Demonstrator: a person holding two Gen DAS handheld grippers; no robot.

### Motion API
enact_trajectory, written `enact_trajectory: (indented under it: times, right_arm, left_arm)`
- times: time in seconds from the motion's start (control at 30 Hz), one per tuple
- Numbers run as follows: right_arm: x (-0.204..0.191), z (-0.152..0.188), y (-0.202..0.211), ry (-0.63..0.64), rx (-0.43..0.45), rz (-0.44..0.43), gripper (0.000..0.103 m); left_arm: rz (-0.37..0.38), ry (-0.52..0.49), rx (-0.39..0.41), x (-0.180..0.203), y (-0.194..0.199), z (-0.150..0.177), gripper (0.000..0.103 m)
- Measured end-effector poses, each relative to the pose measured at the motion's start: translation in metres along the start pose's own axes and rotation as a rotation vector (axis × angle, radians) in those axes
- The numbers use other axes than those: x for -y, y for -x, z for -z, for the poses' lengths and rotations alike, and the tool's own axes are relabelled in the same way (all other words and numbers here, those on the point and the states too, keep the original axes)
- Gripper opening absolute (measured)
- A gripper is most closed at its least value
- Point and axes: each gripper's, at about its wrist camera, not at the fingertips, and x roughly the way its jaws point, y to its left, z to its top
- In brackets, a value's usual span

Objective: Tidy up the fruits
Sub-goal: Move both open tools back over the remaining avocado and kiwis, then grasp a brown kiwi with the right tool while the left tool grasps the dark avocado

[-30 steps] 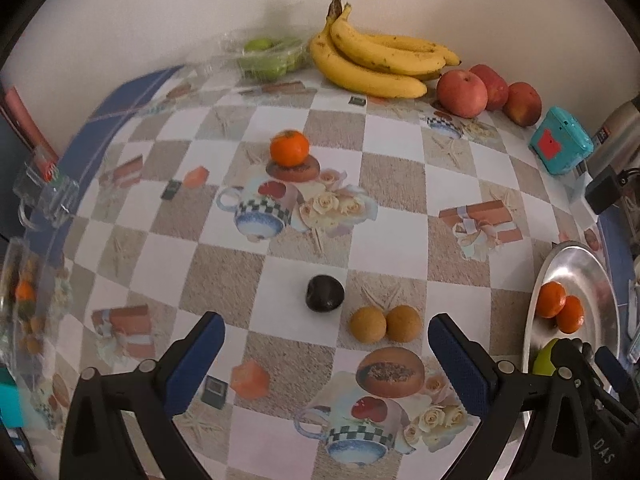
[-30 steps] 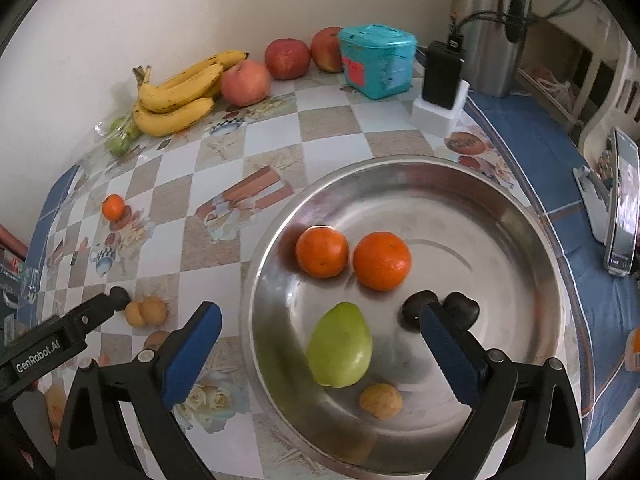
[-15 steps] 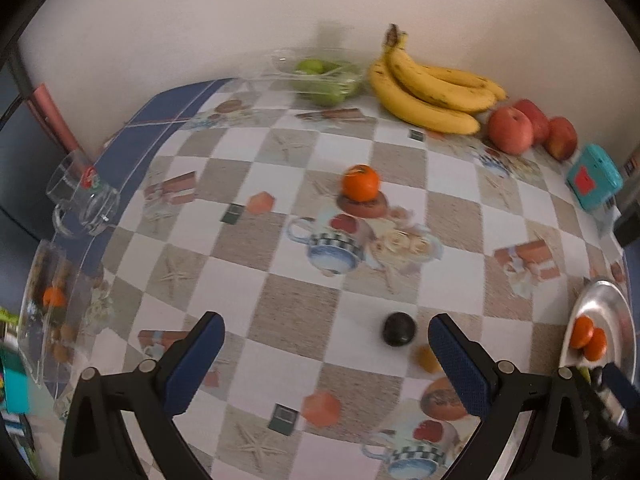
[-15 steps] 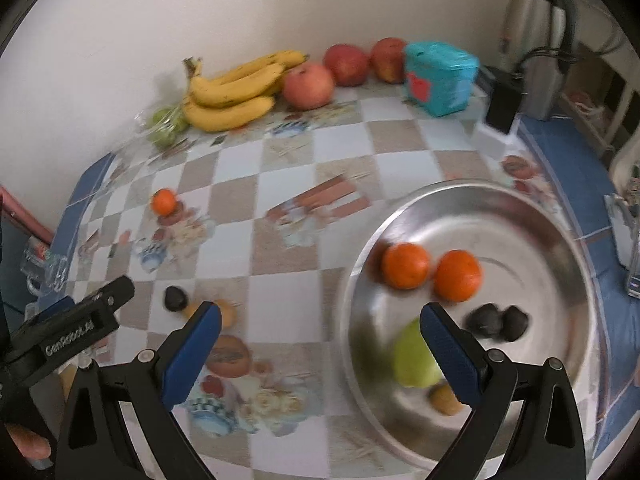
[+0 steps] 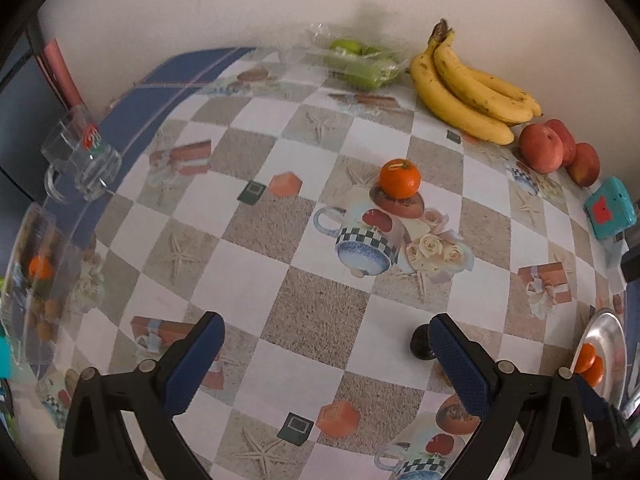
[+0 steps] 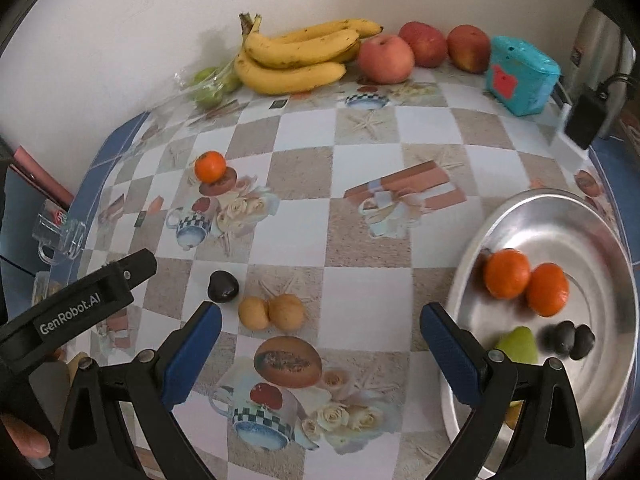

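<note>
A steel bowl [image 6: 600, 216] at the right holds two oranges [image 6: 507, 273], a green pear [image 6: 516, 346] and two dark plums [image 6: 568, 339]. On the table lie a dark plum [image 6: 223, 287], two small tan fruits [image 6: 270, 312] and an orange [image 6: 210, 166]. My right gripper [image 6: 320, 344] is open above the table, just right of the tan fruits. My left gripper [image 5: 326, 354] is open and empty; the dark plum [image 5: 420, 343] sits by its right finger. The orange [image 5: 400, 178] lies ahead. The left gripper's body [image 6: 80, 300] shows in the right wrist view.
Bananas [image 6: 304, 56], three red apples [image 6: 386, 60] and bagged green fruit [image 6: 210, 86] line the back wall. A teal box [image 6: 522, 76], a charger and a kettle stand at the back right. A glass mug [image 5: 78, 158] stands near the left edge.
Both grippers have swung left. The right one moved off the bowl to over the table's loose fruits. The left one's view shifted left; the tan fruits are out of its sight.
</note>
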Motion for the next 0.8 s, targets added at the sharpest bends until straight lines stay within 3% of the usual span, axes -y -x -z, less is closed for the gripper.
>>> enact_trajectory:
  times: [0.2, 0.53, 0.67, 0.8]
  right_arm:
    - [-0.008, 0.000, -0.013, 0.033, -0.011, -0.026, 0.099]
    - [-0.009, 0.003, -0.013, 0.053, 0.027, -0.025, 0.099]
    - [-0.005, 0.003, -0.012, 0.037, 0.034, -0.048, 0.086]
    - [0.000, 0.003, -0.013, 0.002, 0.034, -0.094, 0.082]
  left_arm:
    - [0.037, 0.010, -0.041, 0.001, -0.016, 0.001, 0.103]
    - [0.101, -0.008, -0.039, 0.012, -0.023, 0.001, 0.103]
    - [0.145, -0.006, -0.038, 0.015, -0.022, 0.001, 0.101]
    - [0.202, 0.001, -0.042, 0.019, -0.022, 0.002, 0.091]
